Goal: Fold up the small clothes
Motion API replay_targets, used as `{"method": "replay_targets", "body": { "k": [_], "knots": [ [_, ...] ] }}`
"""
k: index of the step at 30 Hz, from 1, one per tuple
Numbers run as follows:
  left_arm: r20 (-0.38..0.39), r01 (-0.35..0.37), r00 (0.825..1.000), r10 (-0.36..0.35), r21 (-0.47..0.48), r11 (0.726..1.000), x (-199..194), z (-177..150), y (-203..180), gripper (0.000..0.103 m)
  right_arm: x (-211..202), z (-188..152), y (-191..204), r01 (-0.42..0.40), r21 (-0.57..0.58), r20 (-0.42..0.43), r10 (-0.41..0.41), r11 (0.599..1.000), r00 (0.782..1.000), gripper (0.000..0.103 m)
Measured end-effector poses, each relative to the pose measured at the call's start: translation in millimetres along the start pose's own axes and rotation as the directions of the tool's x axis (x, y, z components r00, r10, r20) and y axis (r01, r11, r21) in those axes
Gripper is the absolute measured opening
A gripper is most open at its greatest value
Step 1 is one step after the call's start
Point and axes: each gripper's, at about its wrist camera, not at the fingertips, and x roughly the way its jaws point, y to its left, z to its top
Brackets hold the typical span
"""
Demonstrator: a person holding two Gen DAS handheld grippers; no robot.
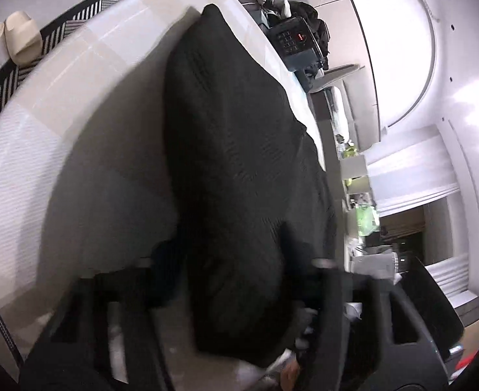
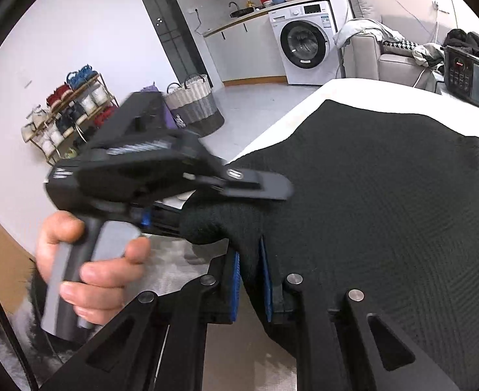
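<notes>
A black knit garment lies spread over the white table. At its near edge my right gripper is shut on it, with a fold pinched between the blue pads. Just to the left, a hand holds my left gripper, which is blurred. A bunched corner of the garment fills its jaws, and the upper finger lies on the bunch. In the left wrist view the fabric runs between both dark fingers of the left gripper.
A dark device with a red display stands at the table's far end, with clothes heaped behind it. Beyond the table are a washing machine, a woven basket, a shoe rack and a sofa. Slippers rest on a striped rug.
</notes>
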Motion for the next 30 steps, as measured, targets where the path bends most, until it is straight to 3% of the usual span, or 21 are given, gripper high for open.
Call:
{"method": "replay_targets", "body": {
  "k": [2,4,7,9,11,13,15,18,24,28,30],
  "knots": [
    [0.026,-0.021,0.999,0.02,0.023,1.0,4,1,-7,0.014,1,0,-1,0.002,-0.013,-0.04,-0.003,1.0,0.999,0.013],
    [0.051,-0.027,0.998,0.025,0.044,0.999,3,2,-13,0.011,-10,-3,-10,0.017,-0.012,-0.042,-0.017,1.0,0.999,0.017],
    [0.093,-0.061,0.994,0.052,0.095,0.994,-1,0,-25,0.01,-42,-12,-39,0.037,0.064,0.012,-0.037,0.997,0.999,0.031],
    [0.11,-0.068,0.992,0.055,0.122,0.99,-5,-3,-33,0.01,-64,-21,-68,0.111,0.138,0.065,-0.12,0.984,0.991,0.045],
    [0.123,-0.082,0.99,0.064,0.15,0.985,-8,-5,-44,0.01,-75,-31,-98,0.254,0.208,0.052,-0.27,0.945,0.962,0.047],
    [0.135,-0.093,0.988,0.07,0.178,0.98,-12,-7,-56,0.01,-71,-42,-121,0.395,0.242,-0.031,-0.4,0.886,0.916,0.047],
    [0.14,-0.097,0.988,0.069,0.203,0.974,-15,-10,-70,0.01,-61,-49,-126,0.43,0.21,-0.077,-0.424,0.878,0.903,0.047],
    [0.15,-0.114,0.986,0.079,0.245,0.963,-15,-11,-94,0.01,-53,-50,-110,0.51,0.078,-0.068,-0.505,0.857,0.86,0.047],
    [0.148,-0.143,0.984,0.095,0.359,0.922,-3,-15,-155,0.01,-64,-52,-118,0.454,0.137,-0.049,-0.451,0.881,0.891,0.047],
    [0.12,-0.136,0.989,0.09,0.47,0.872,22,-23,-214,0.01,-77,-53,-130,0.39,0.189,-0.037,-0.39,0.901,0.92,0.048],
    [0.09,-0.124,0.992,0.089,0.543,0.831,43,-32,-251,0.01,-92,-55,-139,0.365,0.232,-0.024,-0.37,0.902,0.929,0.048]
  ]
}}
